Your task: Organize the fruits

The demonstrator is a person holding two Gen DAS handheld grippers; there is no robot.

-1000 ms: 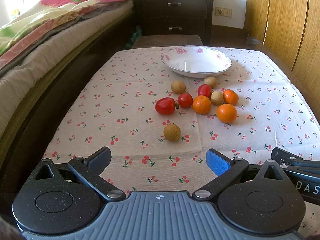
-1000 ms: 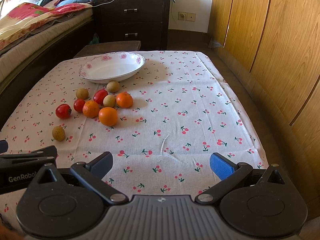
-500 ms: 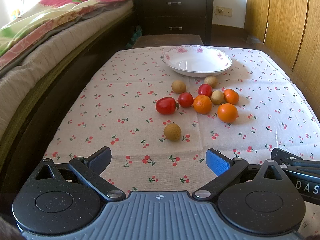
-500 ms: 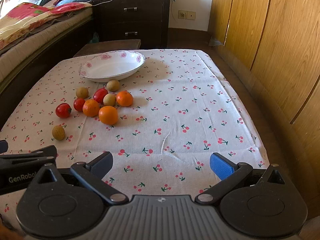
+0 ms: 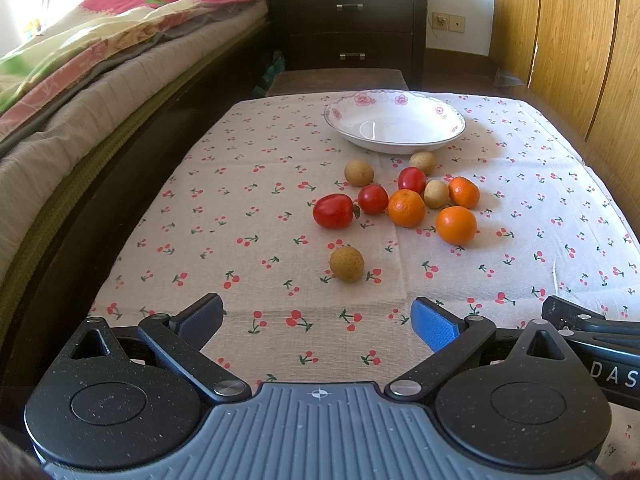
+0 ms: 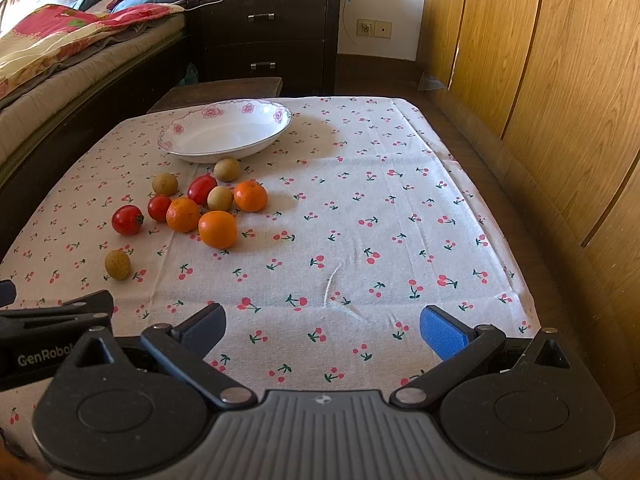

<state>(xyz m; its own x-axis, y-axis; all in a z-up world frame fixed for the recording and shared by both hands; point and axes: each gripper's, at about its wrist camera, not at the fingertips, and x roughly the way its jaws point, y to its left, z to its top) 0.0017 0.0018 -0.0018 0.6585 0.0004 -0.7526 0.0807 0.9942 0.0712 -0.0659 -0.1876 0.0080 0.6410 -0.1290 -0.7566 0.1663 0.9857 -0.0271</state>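
Lone brown fruit (image 5: 346, 264) is sitting nearest the table's near edge, apart from the cluster of oranges (image 5: 456, 225) and tomatoes (image 5: 333, 211) lying short of the empty bowl (image 5: 394, 122) toward the far edge. Left gripper (image 5: 318, 318) and right gripper (image 6: 323, 328) are hovering spread wide, empty. Best start: left closing gently around the lone fruit, since it will likely roll.
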